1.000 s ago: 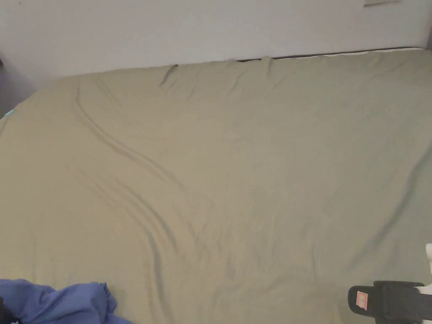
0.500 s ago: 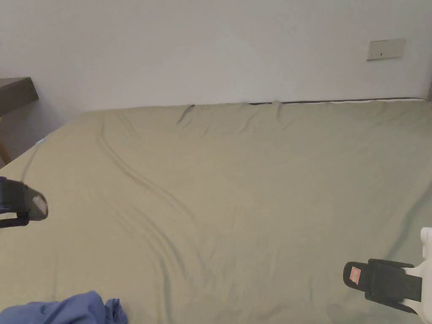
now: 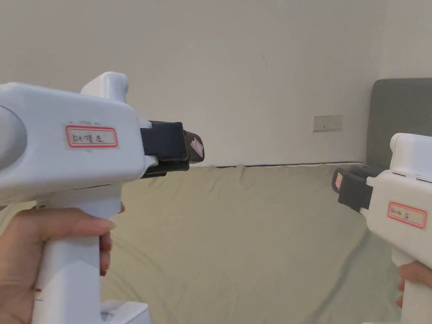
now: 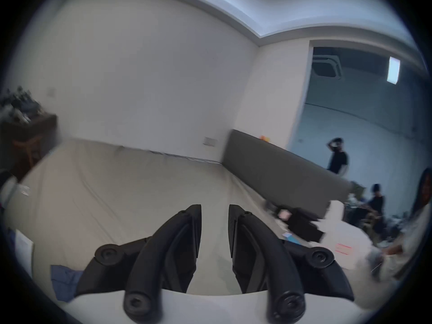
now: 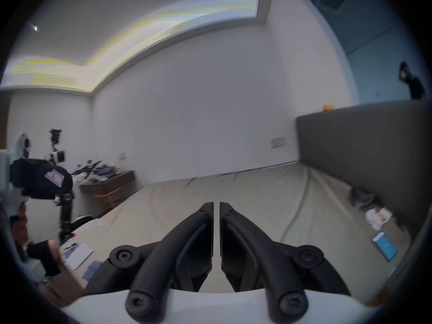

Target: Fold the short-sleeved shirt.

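Shirt [image 4: 64,282]: blue cloth bunched low on the bed near me; I see a patch of it in the left gripper view beside my left jaws, and a smaller blue patch [image 5: 93,269] in the right gripper view. Neither gripper touches it.
Left gripper [image 4: 214,224]: I hold it up in the air over the bed, pointing at the far wall. Its jaws stand a little apart, with a clear gap between them and nothing in it. In the head view it [image 3: 195,147] looms large at the left, my left hand [image 3: 25,257] wrapped round its white handle.
Right gripper [image 5: 216,224]: raised too, level with the other. Its jaws are almost together, only a thin slit between them, gripping nothing. In the head view it [image 3: 337,180] sits at the right edge.
Bed [image 3: 253,236]: olive sheet, creased, running to the white wall; a grey headboard [image 3: 398,118] stands at the right.
Change from half a second ago: my head camera has tilted up, so the wall takes up more of the view and the shirt has slipped out of the bottom of the head view. Both grippers have come up from low at the edges to near camera height.
Background: a dark side table [image 5: 109,186] with clutter stands at the bed's left; people [image 4: 337,157] stand beyond the headboard.
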Tool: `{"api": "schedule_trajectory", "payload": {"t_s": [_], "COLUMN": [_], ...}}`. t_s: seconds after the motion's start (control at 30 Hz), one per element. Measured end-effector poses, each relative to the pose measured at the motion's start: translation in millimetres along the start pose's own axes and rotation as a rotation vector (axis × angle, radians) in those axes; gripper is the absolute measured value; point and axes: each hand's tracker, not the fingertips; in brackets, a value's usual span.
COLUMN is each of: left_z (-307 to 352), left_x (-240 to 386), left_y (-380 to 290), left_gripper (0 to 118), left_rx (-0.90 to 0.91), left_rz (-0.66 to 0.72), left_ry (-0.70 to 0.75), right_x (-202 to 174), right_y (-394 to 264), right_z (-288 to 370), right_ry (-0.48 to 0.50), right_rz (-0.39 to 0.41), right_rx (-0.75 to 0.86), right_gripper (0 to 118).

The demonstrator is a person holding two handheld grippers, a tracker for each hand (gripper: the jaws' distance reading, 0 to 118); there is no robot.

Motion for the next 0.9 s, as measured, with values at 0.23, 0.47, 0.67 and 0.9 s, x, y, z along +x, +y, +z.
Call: {"api": "schedule_trajectory", "payload": {"t_s": [0.23, 0.47, 0.67, 0.9], "left_z": [-36, -27, -29, -35], "left_x": [39, 32, 32, 19], "left_y": [-41, -45, -52, -55], "left_gripper": [27, 27, 27, 103], "left_rx": [0.046, -0.002, -0.054, -0.101], "left_rz": [-0.257, -0.135, -0.157, -0.094], "left_ry": [0.725, 0.525, 0.561, 0.493], "right_x": [-18, -15, -18, -14], "right_y": [-2, -4, -5, -3], "right_z": [6, 15, 18, 16], "right_ry": [-0.233, -0.183, -0.214, -0.172], "right_rz": [0.227, 0.151, 0.208, 0.178], "right_rx": [0.107, 0.055, 0.079, 0.056], "right_gripper": [6, 7, 17, 118]}}
